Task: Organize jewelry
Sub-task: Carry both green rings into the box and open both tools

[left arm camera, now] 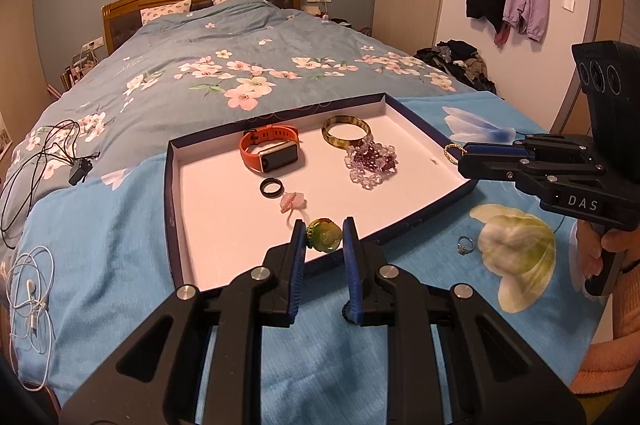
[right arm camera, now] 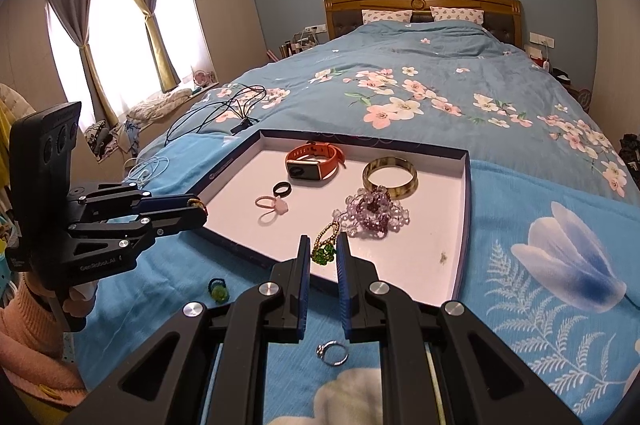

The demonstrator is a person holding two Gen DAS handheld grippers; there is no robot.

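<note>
Left gripper (left arm camera: 324, 239) clamps green carved pendant (left arm camera: 323, 235); right gripper (right arm camera: 323, 252) clamps gold-chained green bead charm (right arm camera: 325, 247) (both at the white-lined shallow tray (right arm camera: 466, 193), near edge).

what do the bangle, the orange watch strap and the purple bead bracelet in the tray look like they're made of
Bangle: probably resin or horn-like plastic, glossy, with mottled olive-and-cream banding and a bright sheen on its rim.
Orange watch strap: likely silicone or rubber, matte, evenly coloured and bending softly.
Purple bead bracelet: glass, crystal or acrylic beads, translucent, clear to violet, catching light; which one cannot be told.
</note>
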